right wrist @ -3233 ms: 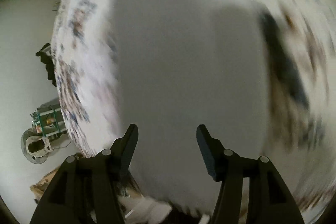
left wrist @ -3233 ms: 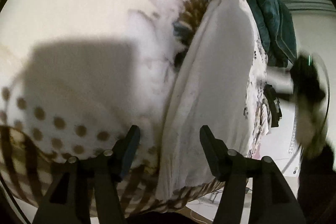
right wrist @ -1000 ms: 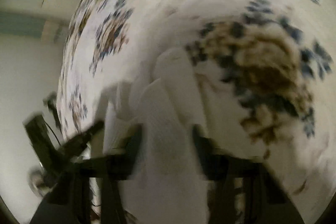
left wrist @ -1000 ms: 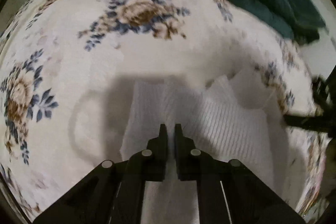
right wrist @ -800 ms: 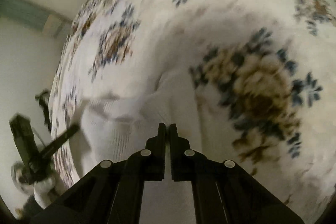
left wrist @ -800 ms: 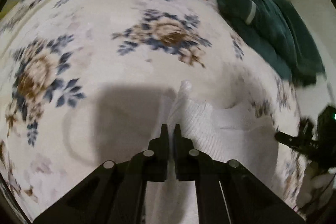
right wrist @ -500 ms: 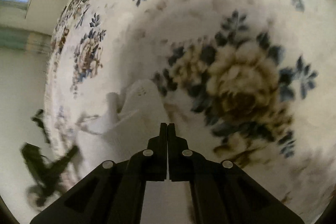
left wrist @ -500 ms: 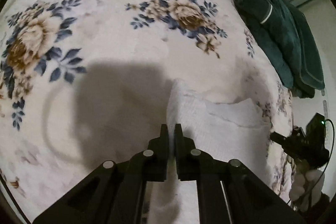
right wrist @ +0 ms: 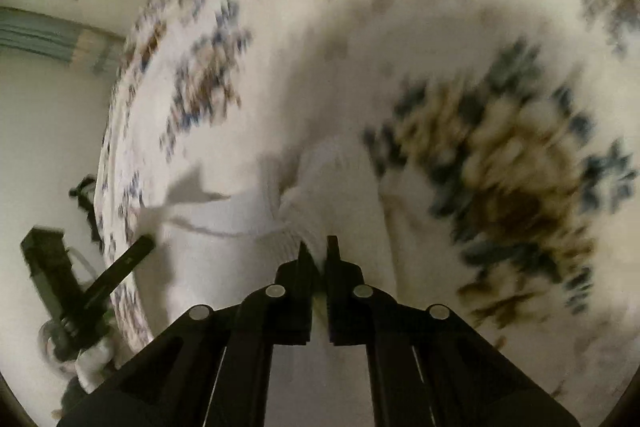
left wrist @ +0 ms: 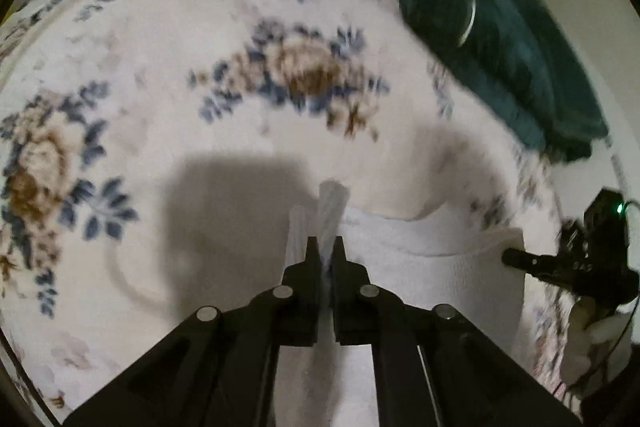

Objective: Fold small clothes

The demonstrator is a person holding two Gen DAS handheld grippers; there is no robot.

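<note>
A small white ribbed garment (left wrist: 432, 267) hangs stretched between both grippers above the floral bedspread (left wrist: 160, 75). My left gripper (left wrist: 327, 247) is shut on one top corner of it; the pinched cloth sticks out past the fingertips. My right gripper (right wrist: 317, 247) is shut on the other top corner of the garment (right wrist: 224, 247). Each gripper shows in the other's view: the right one at the right edge of the left wrist view (left wrist: 520, 261), the left one at the lower left of the right wrist view (right wrist: 132, 255).
A dark green garment (left wrist: 500, 59) lies heaped on the far right of the bed. The bed edge (right wrist: 116, 187) runs down the left side of the right wrist view, with pale floor and dark gear (right wrist: 86, 199) beyond it.
Both grippers went from open above the bed to shut on the white garment's corners. In the last second they have carried it, spread between them, over the bedspread; the views are motion-blurred.
</note>
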